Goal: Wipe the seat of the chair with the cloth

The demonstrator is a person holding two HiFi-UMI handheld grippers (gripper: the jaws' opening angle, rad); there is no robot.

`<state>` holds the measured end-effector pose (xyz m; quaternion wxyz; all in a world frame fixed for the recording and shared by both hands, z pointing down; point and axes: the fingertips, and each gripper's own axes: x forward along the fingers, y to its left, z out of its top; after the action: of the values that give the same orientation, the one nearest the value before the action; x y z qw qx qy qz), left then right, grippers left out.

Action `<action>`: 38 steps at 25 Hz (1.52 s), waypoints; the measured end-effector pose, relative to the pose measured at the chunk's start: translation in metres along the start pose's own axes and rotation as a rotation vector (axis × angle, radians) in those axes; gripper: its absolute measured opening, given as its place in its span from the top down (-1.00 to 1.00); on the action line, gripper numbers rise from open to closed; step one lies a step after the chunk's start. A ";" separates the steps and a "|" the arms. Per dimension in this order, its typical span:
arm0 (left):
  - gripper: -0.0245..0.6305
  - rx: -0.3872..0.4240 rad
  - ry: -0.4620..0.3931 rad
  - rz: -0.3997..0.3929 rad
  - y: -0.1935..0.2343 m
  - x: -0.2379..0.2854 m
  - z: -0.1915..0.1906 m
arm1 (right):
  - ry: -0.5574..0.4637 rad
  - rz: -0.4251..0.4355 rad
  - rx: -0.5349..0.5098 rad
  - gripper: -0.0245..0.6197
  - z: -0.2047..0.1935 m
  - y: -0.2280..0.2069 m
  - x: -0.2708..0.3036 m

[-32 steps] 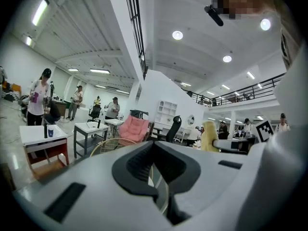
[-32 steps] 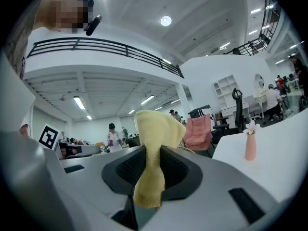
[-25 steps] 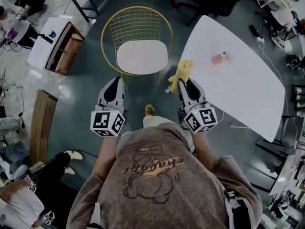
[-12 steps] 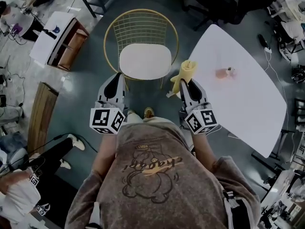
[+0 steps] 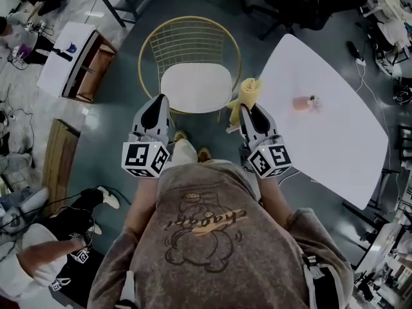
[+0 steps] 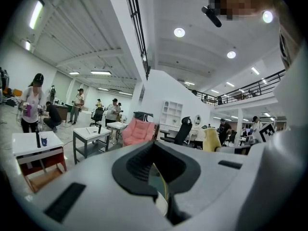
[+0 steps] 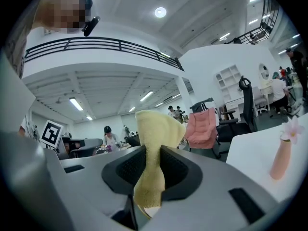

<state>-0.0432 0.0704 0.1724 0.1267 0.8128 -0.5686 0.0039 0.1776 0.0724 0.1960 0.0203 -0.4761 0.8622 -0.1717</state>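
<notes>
The chair (image 5: 190,40) has a gold wire back and a white seat (image 5: 195,87); it stands right in front of me in the head view. My right gripper (image 5: 248,110) is shut on a yellow cloth (image 5: 247,95), which sticks up past the jaws beside the seat's right edge. In the right gripper view the cloth (image 7: 156,129) is pinched between the black pads of the right gripper (image 7: 150,170). My left gripper (image 5: 156,110) hovers at the seat's front left corner. The left gripper (image 6: 156,166) is shut with nothing in it.
A white table (image 5: 328,140) with a small pink vase (image 5: 302,102) stands close on the right. Black office chairs (image 5: 302,5) sit behind it. A low white stand with wooden shelves (image 5: 74,60) and a wooden bench (image 5: 56,166) are at left; a person's legs (image 5: 71,221) are at lower left.
I have stepped closer to the chair. Both grippers have come nearer to the seat's front edge; the cloth is still held in the right one.
</notes>
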 end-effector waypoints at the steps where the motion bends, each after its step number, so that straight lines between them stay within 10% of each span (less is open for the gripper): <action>1: 0.90 0.002 0.004 -0.010 0.003 0.005 0.001 | -0.001 -0.005 0.003 0.60 0.001 0.000 0.005; 21: 0.90 0.048 0.077 -0.202 0.060 0.103 0.001 | 0.010 -0.178 0.011 0.60 -0.014 -0.015 0.091; 38: 0.90 -0.031 0.118 -0.151 0.083 0.178 -0.057 | 0.093 -0.213 0.062 0.60 -0.066 -0.082 0.145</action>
<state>-0.0494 -0.1086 0.2713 0.1726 0.8498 -0.4970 0.0335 0.1522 -0.0692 0.3024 -0.0233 -0.5557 0.8010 -0.2215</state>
